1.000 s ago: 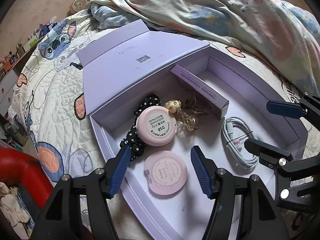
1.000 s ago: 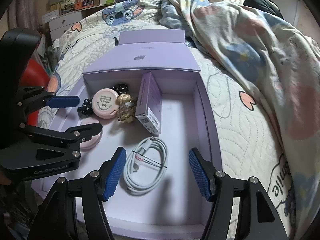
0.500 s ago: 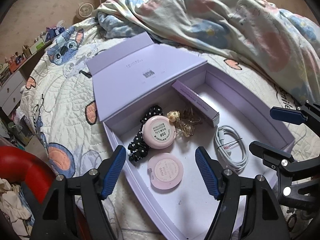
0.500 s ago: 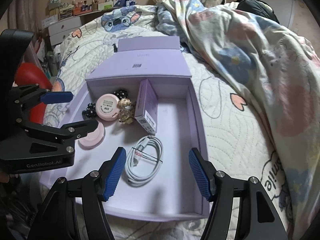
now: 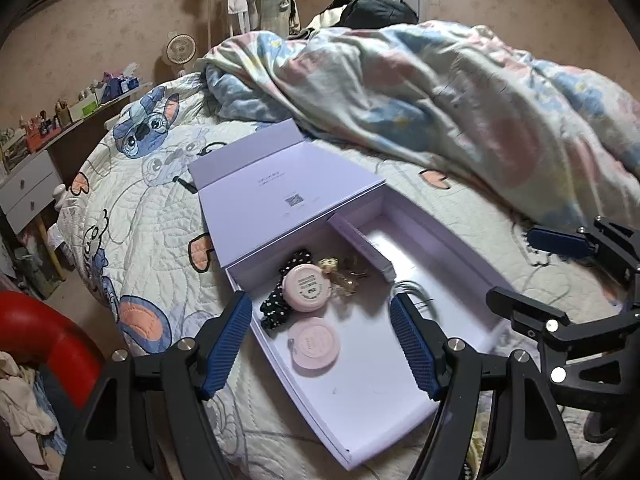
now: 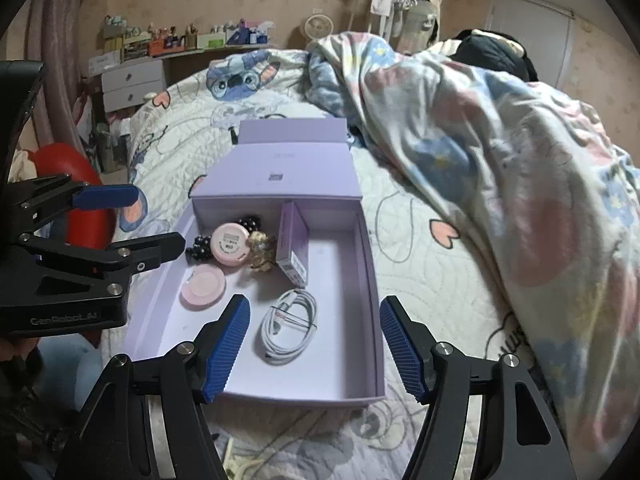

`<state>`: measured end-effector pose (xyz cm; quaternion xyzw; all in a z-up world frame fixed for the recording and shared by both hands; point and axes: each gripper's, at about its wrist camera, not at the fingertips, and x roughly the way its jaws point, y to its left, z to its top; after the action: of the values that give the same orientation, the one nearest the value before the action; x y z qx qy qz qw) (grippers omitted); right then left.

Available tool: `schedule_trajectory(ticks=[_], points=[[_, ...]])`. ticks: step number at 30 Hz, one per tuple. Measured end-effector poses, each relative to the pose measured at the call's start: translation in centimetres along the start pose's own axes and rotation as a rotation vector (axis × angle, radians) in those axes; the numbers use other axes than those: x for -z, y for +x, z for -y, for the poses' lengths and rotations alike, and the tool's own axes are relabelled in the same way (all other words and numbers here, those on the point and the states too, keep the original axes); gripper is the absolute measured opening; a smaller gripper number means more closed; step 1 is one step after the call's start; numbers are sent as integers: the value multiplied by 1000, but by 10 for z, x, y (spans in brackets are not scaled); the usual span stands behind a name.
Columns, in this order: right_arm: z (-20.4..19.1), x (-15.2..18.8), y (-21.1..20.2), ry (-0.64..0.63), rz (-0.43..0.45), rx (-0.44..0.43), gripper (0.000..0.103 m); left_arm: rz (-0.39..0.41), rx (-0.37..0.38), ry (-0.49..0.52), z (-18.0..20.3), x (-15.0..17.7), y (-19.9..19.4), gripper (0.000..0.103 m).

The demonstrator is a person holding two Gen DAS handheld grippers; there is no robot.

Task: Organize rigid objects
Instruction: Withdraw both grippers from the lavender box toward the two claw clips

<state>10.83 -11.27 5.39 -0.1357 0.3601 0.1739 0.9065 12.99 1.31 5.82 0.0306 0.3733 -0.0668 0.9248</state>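
The left gripper (image 5: 320, 338) hangs released above the near end of the lavender box (image 5: 404, 392), its jaws having just spread a little wider, with nothing between its blue pads (image 5: 226, 340). The right gripper (image 6: 314, 346) is likewise released and empty, its jaws having just widened a touch, hovering over the box's near edge. Inside the box lie two round pink compacts: one (image 6: 229, 244) sits at about 11 o'clock from the right gripper, resting against a black dotted scrunchie (image 6: 200, 246), and the other (image 6: 203, 286) lies nearer, at about 10 o'clock. One gold-coloured hair clip (image 6: 262, 254), as best the blurred view allows, sits just beside the farther compact, between it and one small lavender carton (image 6: 294, 244) standing on edge at 12 o'clock. One coiled white cable (image 6: 289, 322) lies closest to the right gripper. The box's lid (image 6: 276, 174) is folded back flat on the quilted bedspread (image 6: 420, 272), with a rumpled floral duvet (image 6: 500, 152) at 2 o'clock. The right wrist view shows the whole cable and the carton's barcode end; in the left wrist view the cable (image 5: 410, 290) is mostly hidden behind a finger, but that view shows the scrunchie's full length and the right gripper's side at 3 o'clock.
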Motion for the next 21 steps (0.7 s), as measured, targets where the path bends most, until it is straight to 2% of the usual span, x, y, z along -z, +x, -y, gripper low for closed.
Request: schedule_trajectory(ticks=[10,21], points=[[-8,6,-39,-9,55,23,68,69,1,38,10,7,-44,72],[-15,34,-71,25,72,27,69,62,30,44,19,36,-71,72]])
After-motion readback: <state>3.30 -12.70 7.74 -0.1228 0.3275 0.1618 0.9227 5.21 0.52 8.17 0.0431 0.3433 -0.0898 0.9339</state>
